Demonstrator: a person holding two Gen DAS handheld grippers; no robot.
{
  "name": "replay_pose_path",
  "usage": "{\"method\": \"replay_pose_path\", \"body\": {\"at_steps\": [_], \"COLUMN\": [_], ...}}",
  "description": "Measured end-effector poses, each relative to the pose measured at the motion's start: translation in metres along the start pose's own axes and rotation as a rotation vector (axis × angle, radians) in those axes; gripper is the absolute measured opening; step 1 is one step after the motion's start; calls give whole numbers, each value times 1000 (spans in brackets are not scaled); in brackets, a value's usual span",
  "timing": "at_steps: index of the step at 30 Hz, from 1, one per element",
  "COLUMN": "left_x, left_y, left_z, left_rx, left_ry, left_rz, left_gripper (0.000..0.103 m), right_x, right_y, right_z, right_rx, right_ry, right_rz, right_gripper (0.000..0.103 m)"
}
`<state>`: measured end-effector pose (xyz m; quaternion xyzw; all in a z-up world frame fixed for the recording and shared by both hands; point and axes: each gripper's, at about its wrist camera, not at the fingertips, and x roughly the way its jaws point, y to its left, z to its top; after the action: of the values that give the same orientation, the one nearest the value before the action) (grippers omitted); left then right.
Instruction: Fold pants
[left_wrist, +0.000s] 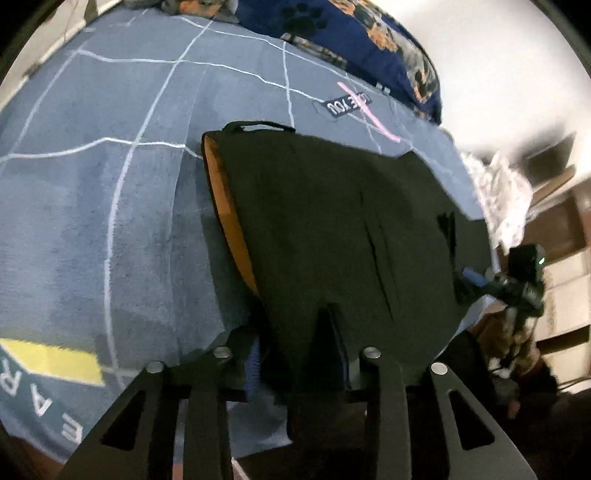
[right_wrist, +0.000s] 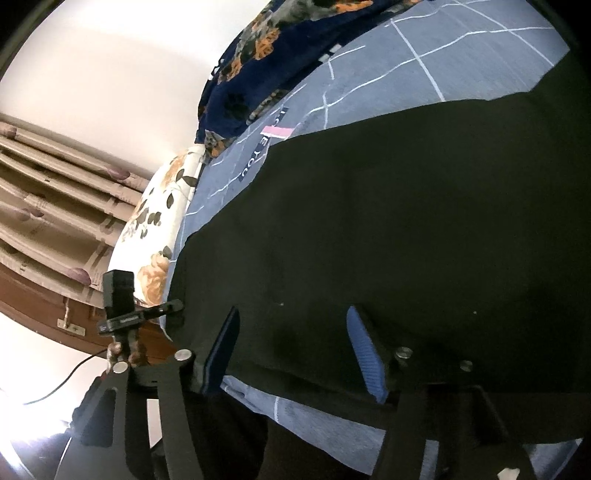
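Note:
Black pants (left_wrist: 332, 229) with an orange inner lining (left_wrist: 225, 206) lie on a blue-grey blanket (left_wrist: 92, 166) on a bed. My left gripper (left_wrist: 299, 365) is at the pants' near edge, with the cloth lying between its blue-padded fingers (left_wrist: 253, 369); how far they stand apart is not clear. My right gripper (right_wrist: 295, 350) is open, its blue pads (right_wrist: 364, 354) spread over the pants' (right_wrist: 388, 229) near edge. The right gripper also shows in the left wrist view (left_wrist: 476, 280) at the pants' right edge. The left gripper shows in the right wrist view (right_wrist: 162, 312) at the far left.
A dark blue floral quilt (left_wrist: 369, 40) is bunched at the bed's far side. A white floral pillow (right_wrist: 159, 221) lies beyond the pants. Curtains (right_wrist: 48, 206) and a wooden bed frame (right_wrist: 44, 306) stand past the bed edge. Shelves (left_wrist: 565, 258) are at the right.

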<state>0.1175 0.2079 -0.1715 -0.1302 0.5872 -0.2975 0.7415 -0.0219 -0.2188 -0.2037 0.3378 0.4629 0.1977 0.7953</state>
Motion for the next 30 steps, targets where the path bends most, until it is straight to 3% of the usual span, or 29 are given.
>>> {"method": "replay_pose_path", "body": {"at_steps": [8,14,17,22,30], "left_x": [9,9,-5,-29,-29], "left_y": [-12,-21,-34,-94,-155], "left_z": [12,4,2,0,12], "left_rx": [103,114,115,239,261], "left_ry": [-3,-55,-112,-191,-221], "left_rz": [43,62,17,-28,-121], "left_gripper": [40,23,19,18,18], "right_x": [0,1,2,2,-5], "right_y": [3,5,6,6,-1], "right_z": [-1,-2,-3,-2,2], "right_rx": [-11,-15,-21,-25,47], "right_ry": [-5,-9,-11,-13,-26], "right_rz": [2,1,1,9,56], "right_gripper": [61,63,65,66,69]}}
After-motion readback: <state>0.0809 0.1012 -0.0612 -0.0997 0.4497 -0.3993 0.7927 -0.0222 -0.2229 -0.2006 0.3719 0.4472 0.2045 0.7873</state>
